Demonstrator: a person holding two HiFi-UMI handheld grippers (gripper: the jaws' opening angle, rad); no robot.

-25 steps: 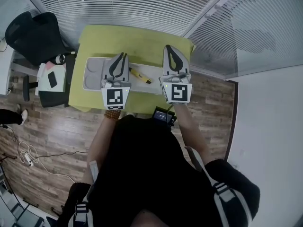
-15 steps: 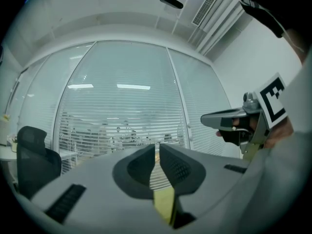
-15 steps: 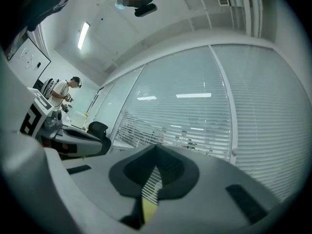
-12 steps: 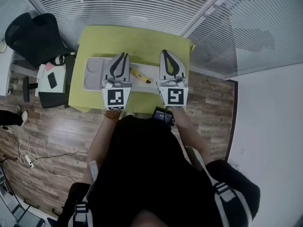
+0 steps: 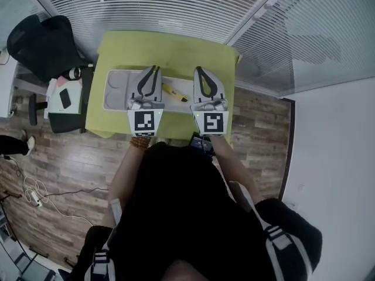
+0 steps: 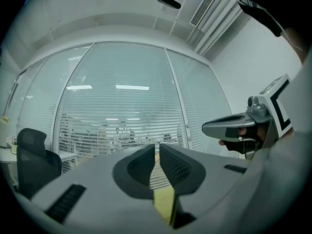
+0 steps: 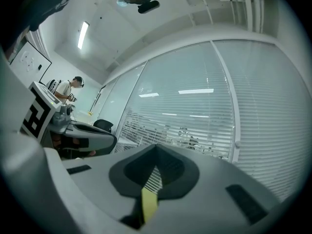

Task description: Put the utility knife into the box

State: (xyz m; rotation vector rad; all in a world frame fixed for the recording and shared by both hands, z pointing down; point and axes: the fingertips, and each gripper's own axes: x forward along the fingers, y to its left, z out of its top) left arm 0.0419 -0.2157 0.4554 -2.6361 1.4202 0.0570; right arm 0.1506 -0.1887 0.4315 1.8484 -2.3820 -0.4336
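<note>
The yellow utility knife (image 5: 174, 92) lies at a slant on the shallow light-grey box (image 5: 112, 90), which sits on the green table (image 5: 170, 51). In the head view my left gripper (image 5: 154, 68) hovers just left of the knife and my right gripper (image 5: 198, 69) just right of it. Neither touches the knife. The left gripper (image 6: 157, 147) has its pads together with only a thin slit between them and nothing held. My right gripper (image 7: 156, 152) is shut and empty. Both gripper views look up at window blinds, so the knife and box are hidden there.
A black office chair (image 5: 41, 43) and a low side surface with a phone (image 5: 64, 98) stand left of the table. A black device (image 5: 202, 143) sits at the table's near edge. Window blinds run behind the table. Cables (image 5: 35, 192) lie on the wooden floor.
My right gripper has moved left, closer to the knife and the left gripper. The left gripper and the knife have stayed in place.
</note>
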